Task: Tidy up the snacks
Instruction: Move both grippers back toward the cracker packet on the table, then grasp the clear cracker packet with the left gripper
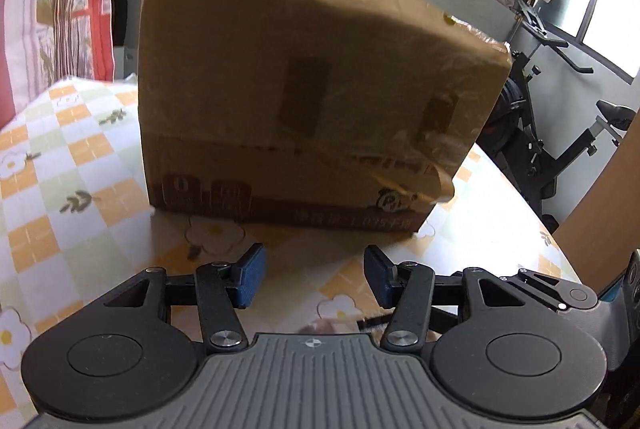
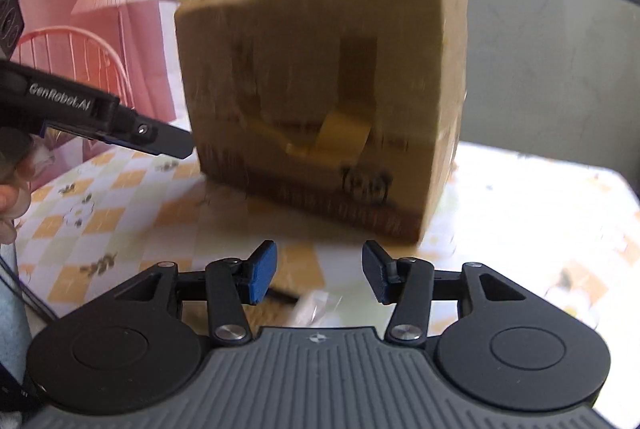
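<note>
a: both tongs stand apart and hold nothing. left tongs face the long side of the cardboard box, near it but not touching. right tongs face the same box from closer to its right-hand corner, also clear of it.

b: noted. where does the box sit?

a: upright on the counter, on the checked flower-print cloth. from the left wrist view it rests toward the far edge, with counter free to the left of the box and a strip free in front of it. loose tape hangs off the box's lower front.

b: any snacks?

a: none identifiable. a small clear wrapper lies on the counter just in front of the box, close under the right tongs; too blurred to say what it is. the box top cannot be seen, so whether it is open or holds anything cannot be told.

b: progress estimate?

a: judged early. nothing is gripped and no sorted snacks show beside the box. likely remaining: get into the box, take out or put in the snacks, arrange them. both views are motion-blurred, so low confidence.
</note>
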Motion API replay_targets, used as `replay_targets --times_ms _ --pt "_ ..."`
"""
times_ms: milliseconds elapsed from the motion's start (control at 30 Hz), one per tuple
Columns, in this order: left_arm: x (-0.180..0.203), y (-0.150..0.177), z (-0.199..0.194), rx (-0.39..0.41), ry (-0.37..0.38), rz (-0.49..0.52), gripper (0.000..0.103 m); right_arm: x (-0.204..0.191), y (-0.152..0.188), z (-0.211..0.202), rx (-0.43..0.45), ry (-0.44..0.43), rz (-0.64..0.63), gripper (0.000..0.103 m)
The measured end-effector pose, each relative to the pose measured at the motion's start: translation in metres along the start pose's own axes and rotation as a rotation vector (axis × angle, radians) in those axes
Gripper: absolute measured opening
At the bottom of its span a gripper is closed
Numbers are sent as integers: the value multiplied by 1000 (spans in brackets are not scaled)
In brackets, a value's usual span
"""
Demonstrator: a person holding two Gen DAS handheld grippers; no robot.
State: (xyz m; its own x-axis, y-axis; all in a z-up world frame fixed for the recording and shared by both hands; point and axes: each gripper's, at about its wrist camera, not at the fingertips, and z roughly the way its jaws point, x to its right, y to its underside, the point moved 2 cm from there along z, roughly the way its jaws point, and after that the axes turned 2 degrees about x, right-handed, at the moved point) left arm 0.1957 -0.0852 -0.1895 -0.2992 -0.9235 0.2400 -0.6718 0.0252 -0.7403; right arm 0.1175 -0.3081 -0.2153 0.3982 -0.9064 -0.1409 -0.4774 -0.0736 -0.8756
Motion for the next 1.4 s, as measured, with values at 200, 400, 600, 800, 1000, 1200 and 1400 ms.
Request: replay_targets --times_ms 200,400,600,800,1000,1200,1400 --pt "0 28 13 -105 26 -49 55 -2 15 1 -8 -34 19 62" --pt "6 35 24 -133 29 -23 55 0 20 5 -55 -97 30 62" --pt "12 43 37 -182 22 -38 55 -5 24 9 -92 -135 2 63" --pt "12 48 43 -200 35 -51 53 -6 24 13 -104 -134 -11 63" --pt "11 52 47 -202 69 -72 51 -5 23 16 -106 -141 -11 64" --pt "9 53 45 -195 84 -79 46 -6 23 17 -106 -139 -27 63" --pt "8 53 42 -195 87 -79 42 -8 23 18 -113 -131 -46 62"
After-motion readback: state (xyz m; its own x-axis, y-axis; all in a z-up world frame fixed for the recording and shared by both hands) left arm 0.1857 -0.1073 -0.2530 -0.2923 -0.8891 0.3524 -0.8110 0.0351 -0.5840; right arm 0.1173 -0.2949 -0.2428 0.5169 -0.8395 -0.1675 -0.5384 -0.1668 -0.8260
